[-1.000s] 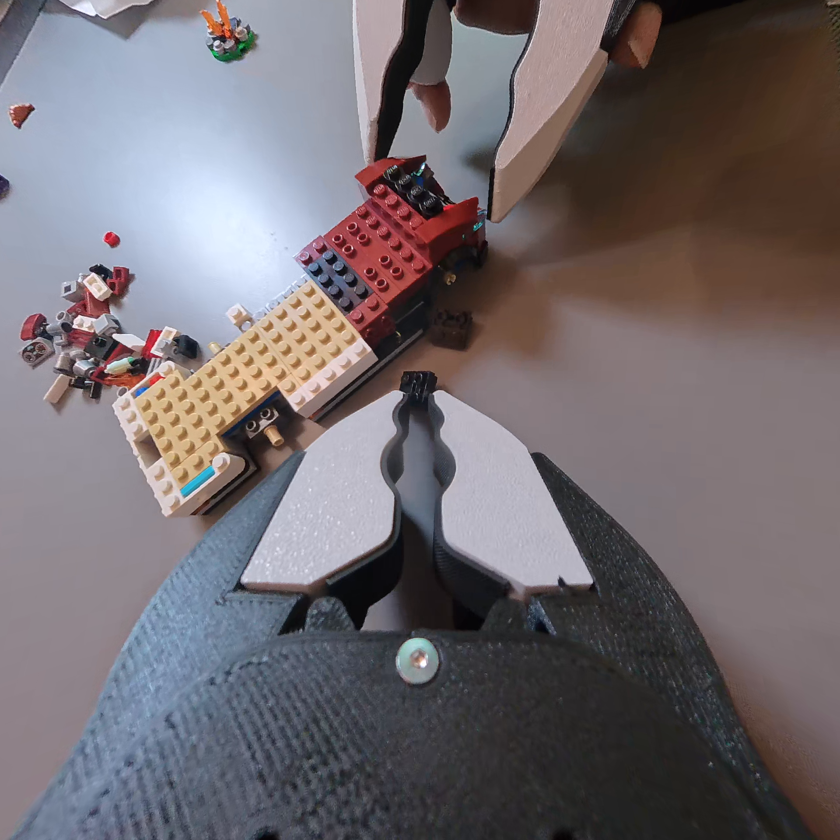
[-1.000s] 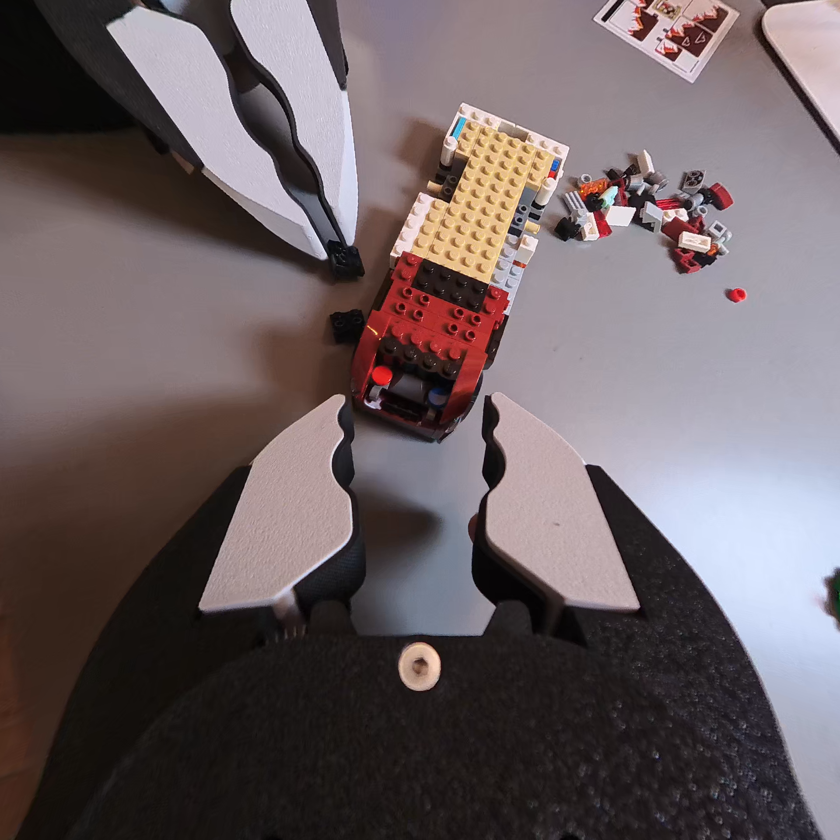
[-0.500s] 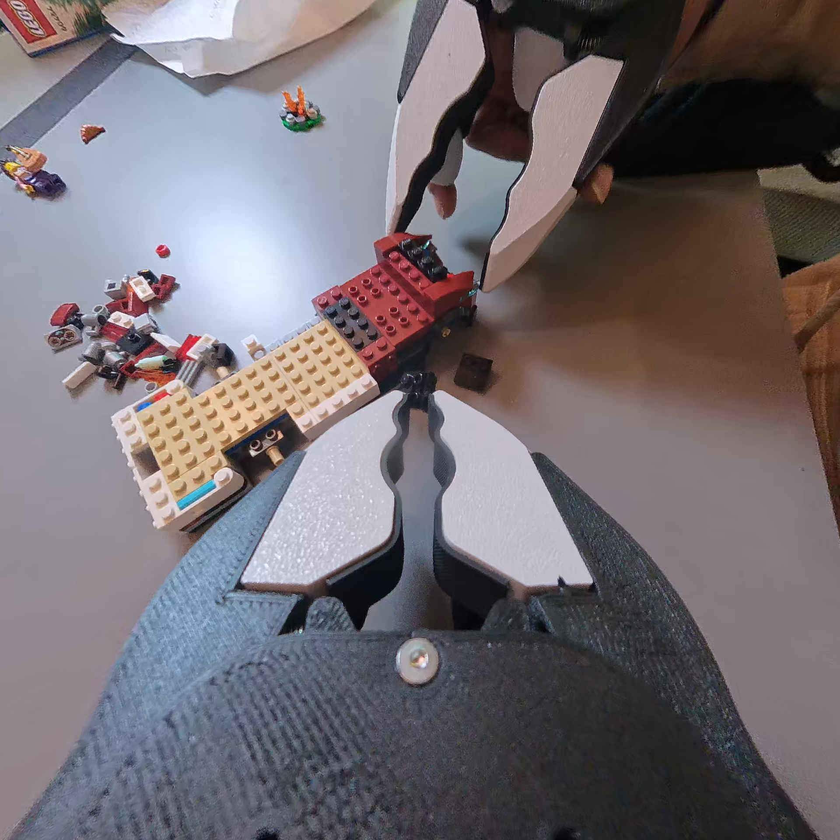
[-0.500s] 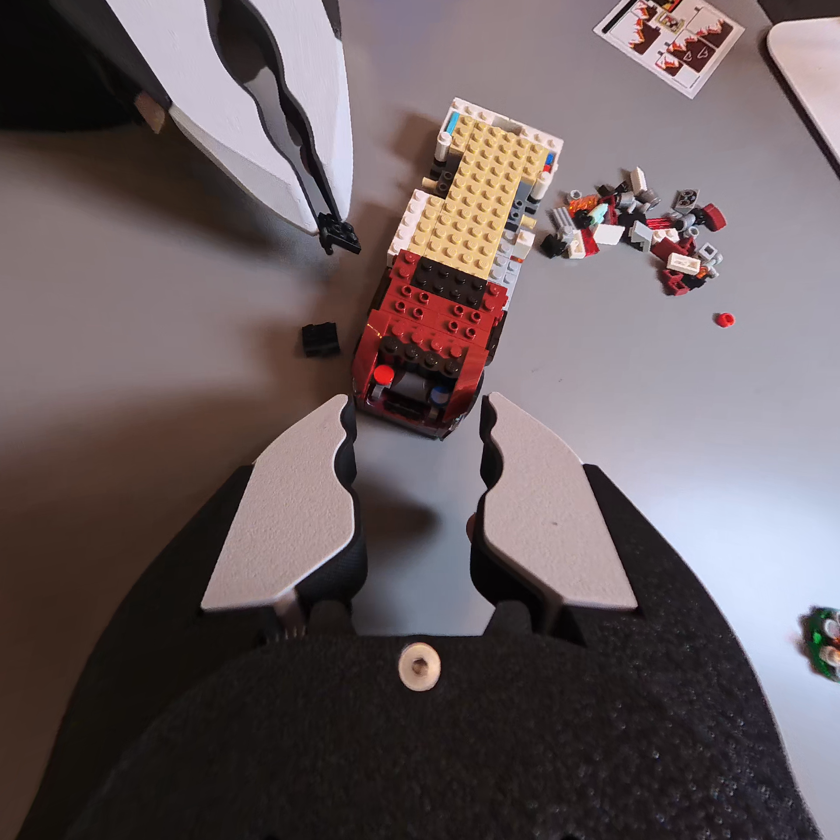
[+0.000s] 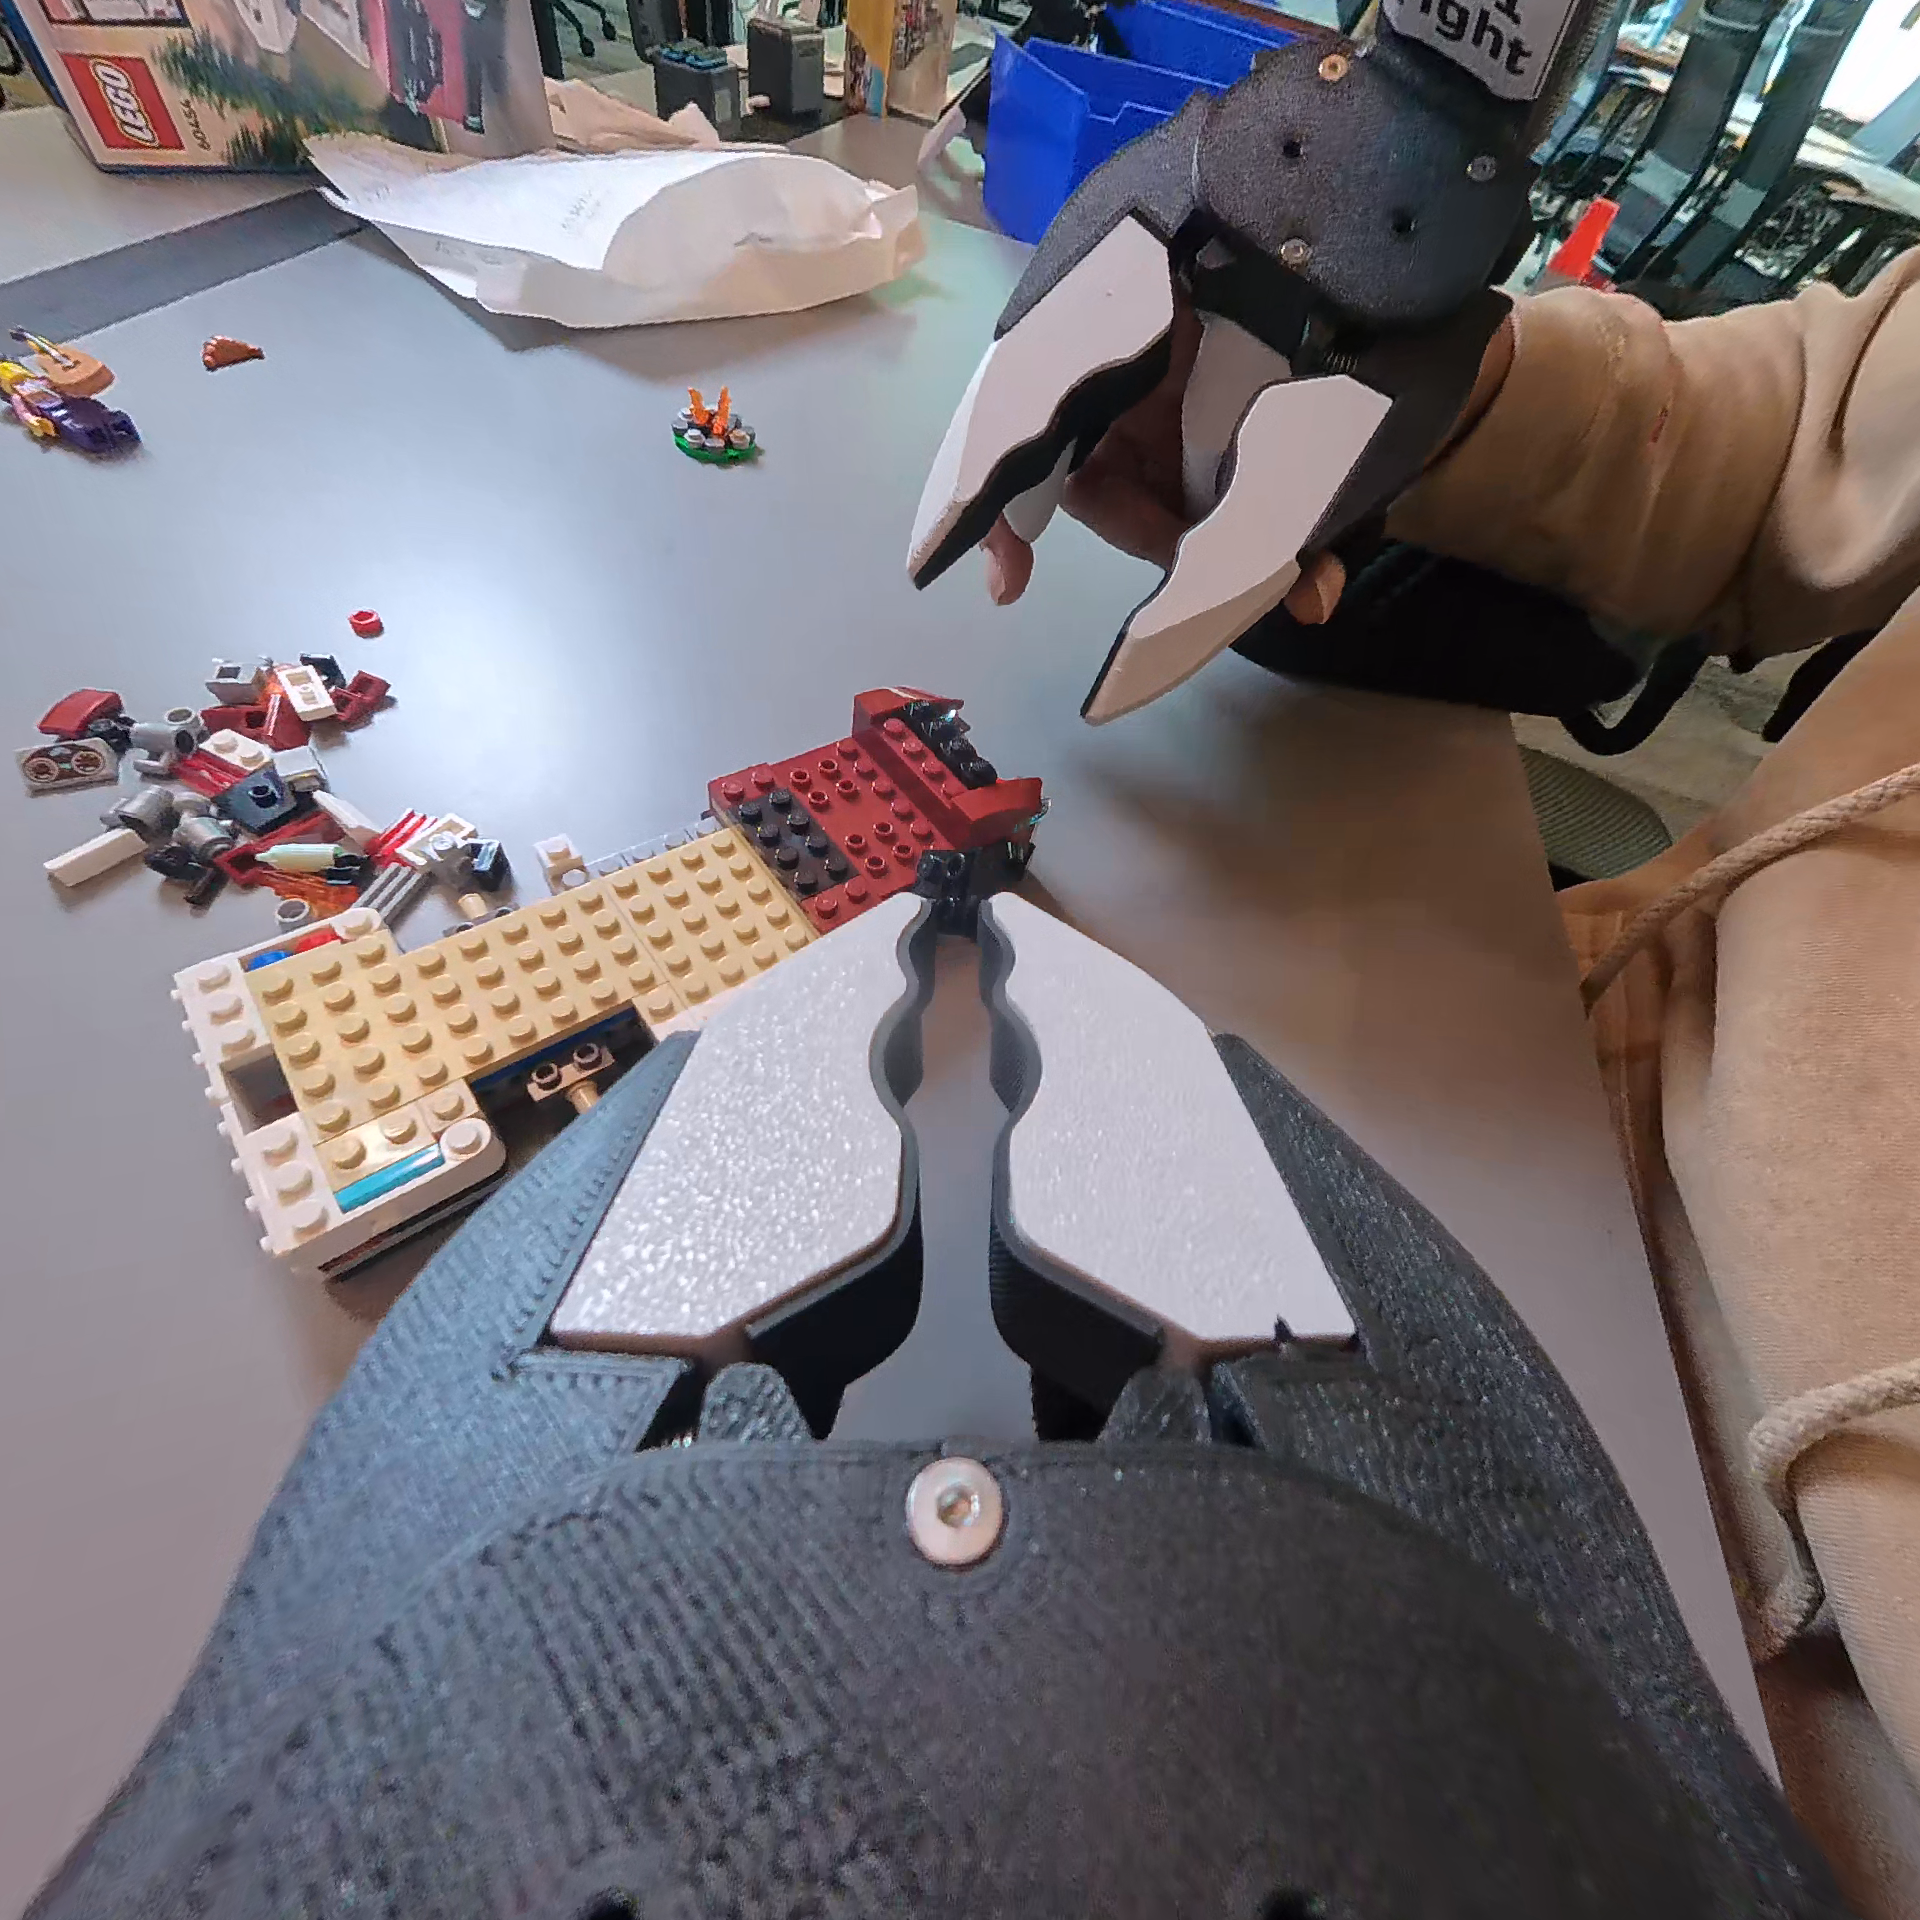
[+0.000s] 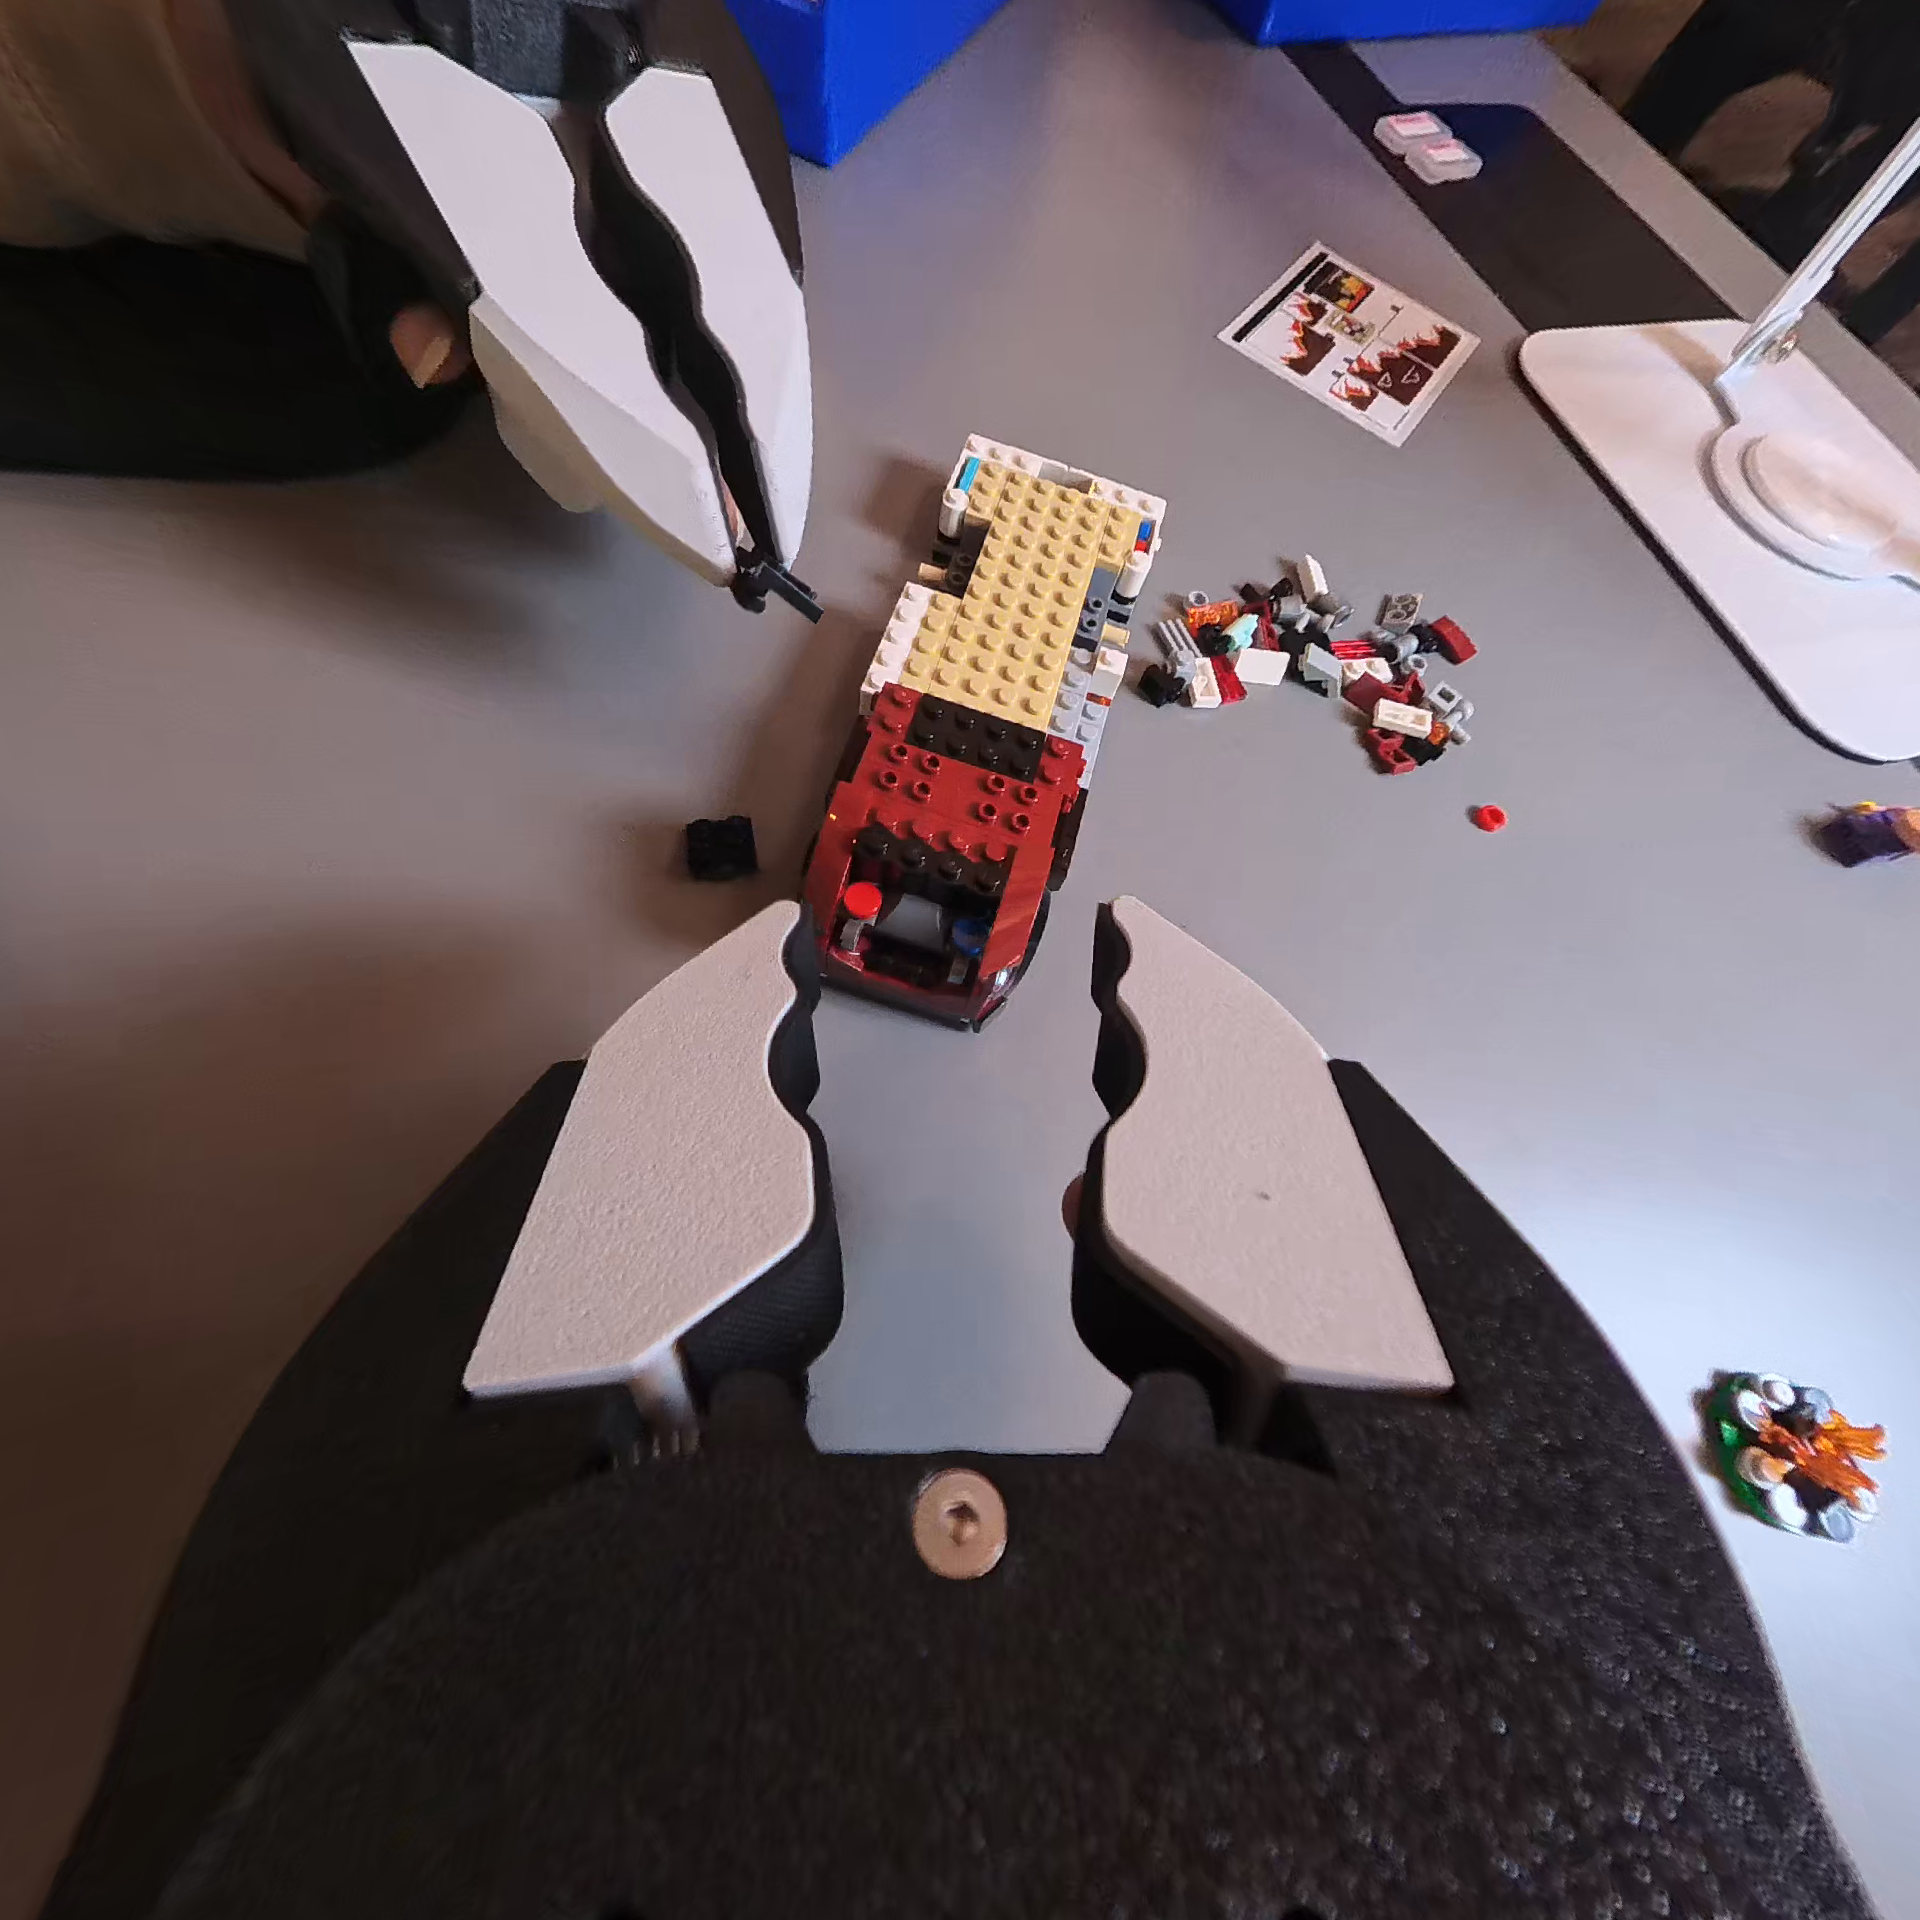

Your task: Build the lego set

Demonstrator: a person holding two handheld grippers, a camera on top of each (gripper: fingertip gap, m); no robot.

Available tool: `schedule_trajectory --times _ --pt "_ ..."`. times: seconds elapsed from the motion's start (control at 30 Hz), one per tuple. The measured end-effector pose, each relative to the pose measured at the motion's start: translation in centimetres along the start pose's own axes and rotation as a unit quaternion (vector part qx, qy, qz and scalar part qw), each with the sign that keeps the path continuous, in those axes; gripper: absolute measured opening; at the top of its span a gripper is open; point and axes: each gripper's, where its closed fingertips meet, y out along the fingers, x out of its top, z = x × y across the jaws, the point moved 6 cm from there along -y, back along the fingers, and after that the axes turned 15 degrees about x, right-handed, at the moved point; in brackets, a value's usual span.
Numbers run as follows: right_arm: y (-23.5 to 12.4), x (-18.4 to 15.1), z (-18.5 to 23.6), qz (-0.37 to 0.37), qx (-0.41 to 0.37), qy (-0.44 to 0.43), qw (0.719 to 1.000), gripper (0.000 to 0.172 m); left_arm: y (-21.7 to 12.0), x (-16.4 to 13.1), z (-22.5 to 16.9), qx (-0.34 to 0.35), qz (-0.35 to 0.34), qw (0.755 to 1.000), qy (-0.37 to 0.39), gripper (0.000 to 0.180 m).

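Note:
My left gripper (image 5: pixel 951 909) is shut on a small black brick piece (image 5: pixel 948 881), held above the table beside the dark red front of a brick vehicle (image 5: pixel 623 956). The right wrist view shows this gripper (image 6: pixel 764 582) at the upper left with the black piece (image 6: pixel 779 594) at its tips. My right gripper (image 6: pixel 951 914) is open and holds nothing. It hovers just before the vehicle's red front (image 6: pixel 945 831), and it also shows in the left wrist view (image 5: pixel 1013 639), raised off the table. A loose black brick (image 6: pixel 720 847) lies left of the vehicle.
A pile of small loose parts (image 6: pixel 1320 655) lies right of the vehicle, with a red stud (image 6: pixel 1489 818) nearby. A campfire build (image 6: pixel 1792 1465), a sticker sheet (image 6: pixel 1351 343) and a white stand base (image 6: pixel 1714 499) are on the grey table. A paper bag (image 5: pixel 644 229) and a box (image 5: pixel 260 73) lie at the far side. The gap from one gripper's tips to the other's is roughly 9 centimeters.
Both grippers have lifted away from the table. The left keeps the black piece in its tips. The right jaws have narrowed slightly and stay open.

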Motion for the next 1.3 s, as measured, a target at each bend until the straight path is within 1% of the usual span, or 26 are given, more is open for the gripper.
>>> schedule_trajectory --times 0.27,0.43,0.6,0.73,0.9,1.17,1.3 --pt "-0.4 -1.0 0.1 0.006 -0.003 0.017 1.0 0.051 0.2 -0.2 0.3 0.007 0.007 1.0 -0.013 0.007" --pt "-0.2 -1.1 0.5 0.005 0.001 0.004 1.0 0.051 0.4 -0.2 0.3 -0.002 0.007 0.999 -0.033 0.008" --pt "0.2 -1.1 1.0 0.003 0.012 -0.021 1.0 0.042 0.5 -0.2 0.2 -0.013 0.008 0.999 -0.05 0.008" --pt "0.5 -1.3 1.2 0.004 0.01 -0.045 0.999 0.035 0.6 -0.1 0.0 -0.027 0.007 0.997 -0.066 0.007" --pt "0.5 -1.4 1.1 -0.008 0.014 -0.044 0.999 0.026 1.0 0.0 -0.2 -0.05 0.007 0.994 -0.095 0.008" --pt "0.8 -1.5 1.2 -0.016 0.018 -0.051 0.998 0.026 1.6 0.5 -1.0 -0.08 0.002 0.988 -0.131 0.008" --pt "0.8 -1.1 1.5 -0.036 0.028 -0.054 0.998 0.026 2.0 0.6 -1.4 -0.099 0.003 0.982 -0.159 0.008"
